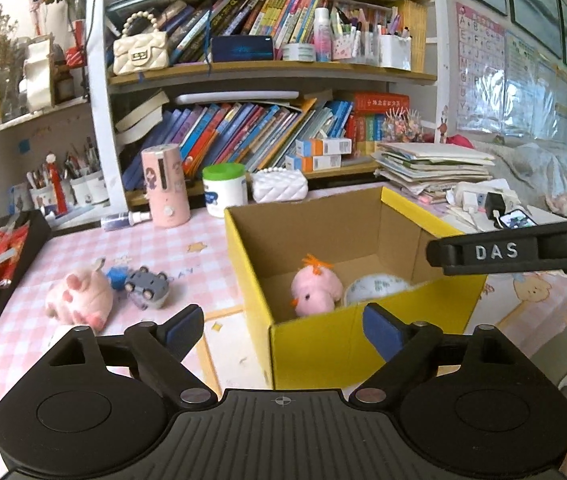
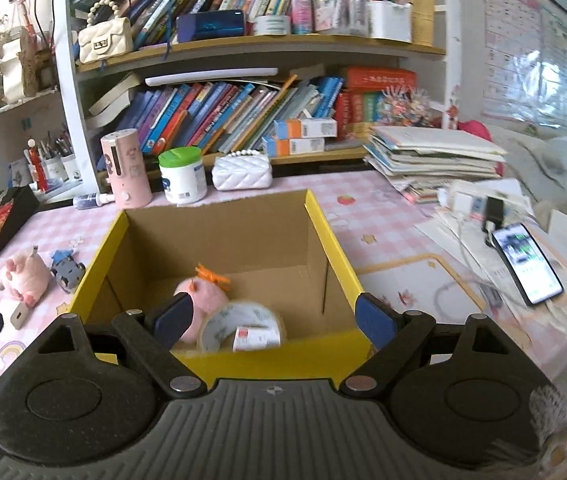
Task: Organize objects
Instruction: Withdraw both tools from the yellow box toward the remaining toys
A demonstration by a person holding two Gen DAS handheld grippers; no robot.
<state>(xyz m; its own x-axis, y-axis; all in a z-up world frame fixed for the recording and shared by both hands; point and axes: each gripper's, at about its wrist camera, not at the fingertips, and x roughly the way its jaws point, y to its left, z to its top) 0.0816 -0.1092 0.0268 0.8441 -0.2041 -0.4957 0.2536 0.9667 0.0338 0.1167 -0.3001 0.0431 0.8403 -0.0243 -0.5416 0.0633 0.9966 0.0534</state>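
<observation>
- Left gripper (image 1: 283, 330) and right gripper (image 2: 274, 320): wide open, empty
- Soft pink plush pig (image 1: 79, 300) near table's left edge, beside grey toy car (image 1: 148, 286), outside yellow cardboard box (image 1: 311, 344)
- Light, squashy; best pinched across body

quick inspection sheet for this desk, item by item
surface: pink checked tablecloth, mostly covered.
job's things: yellow box holds a pink chick toy and a tape roll; a pink pig toy and a small grey toy car lie on the cloth beside the box.
clutter: pink bottle, green-lidded tub, white quilted purse, paper stack, phone.
grippers: left gripper and right gripper both open with nothing between the jaws.
cables: white cable by the phone.
surroundings: crowded bookshelves, wall charts.
</observation>
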